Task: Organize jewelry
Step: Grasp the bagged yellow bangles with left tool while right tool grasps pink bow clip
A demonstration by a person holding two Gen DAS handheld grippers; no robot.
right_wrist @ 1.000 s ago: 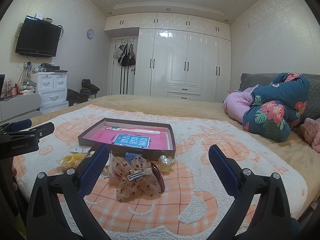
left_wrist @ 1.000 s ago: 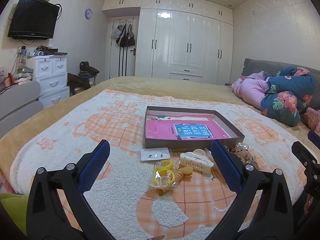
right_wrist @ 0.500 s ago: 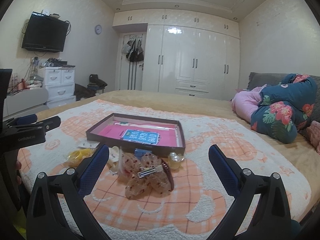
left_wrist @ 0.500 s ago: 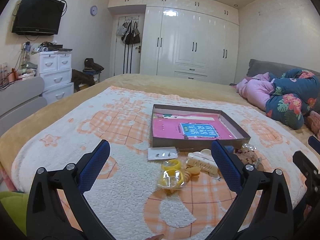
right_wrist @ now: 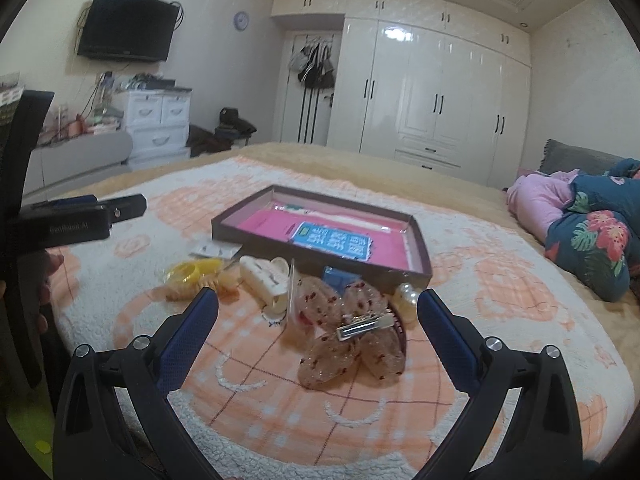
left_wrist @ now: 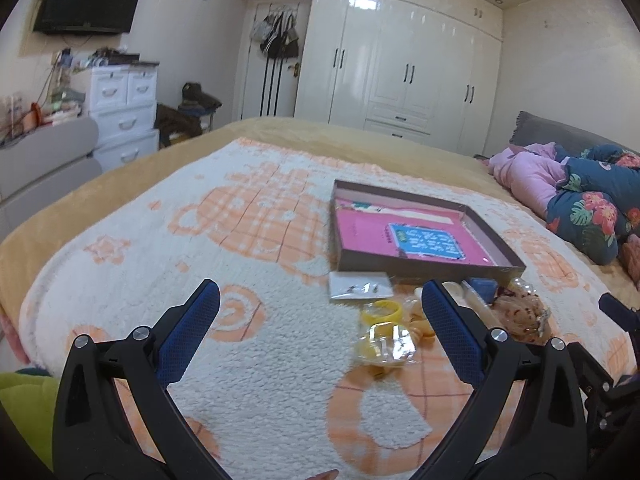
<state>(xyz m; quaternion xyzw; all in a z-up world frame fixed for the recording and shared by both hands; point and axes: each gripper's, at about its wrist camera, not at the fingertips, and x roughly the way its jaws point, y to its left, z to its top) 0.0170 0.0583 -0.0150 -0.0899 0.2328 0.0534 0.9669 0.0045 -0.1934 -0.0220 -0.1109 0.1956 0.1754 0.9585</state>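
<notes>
A shallow brown box (left_wrist: 424, 270) (right_wrist: 320, 254) with a pink lining lies open on the bed blanket. In front of it lie a small earring card (left_wrist: 360, 287), yellow bangles (left_wrist: 382, 312) (right_wrist: 192, 272), a cream claw clip (right_wrist: 266, 276), a translucent bow hair clip with red dots (right_wrist: 348, 340) and a pearl piece (right_wrist: 406, 298). My left gripper (left_wrist: 320, 320) is open and empty, above the blanket left of the pile. My right gripper (right_wrist: 318, 316) is open and empty, just short of the bow clip.
The items rest on a white and orange fleece blanket (left_wrist: 248, 240). Pink and floral bedding (left_wrist: 580, 208) is heaped at the right. White wardrobes (right_wrist: 436, 92) line the far wall; a drawer unit (left_wrist: 124, 108) and a TV (right_wrist: 126, 26) are at the left.
Both grippers have swung to the left and dipped closer to the bed. The box and the pile now sit further right in the left wrist view. Nothing was taken hold of.
</notes>
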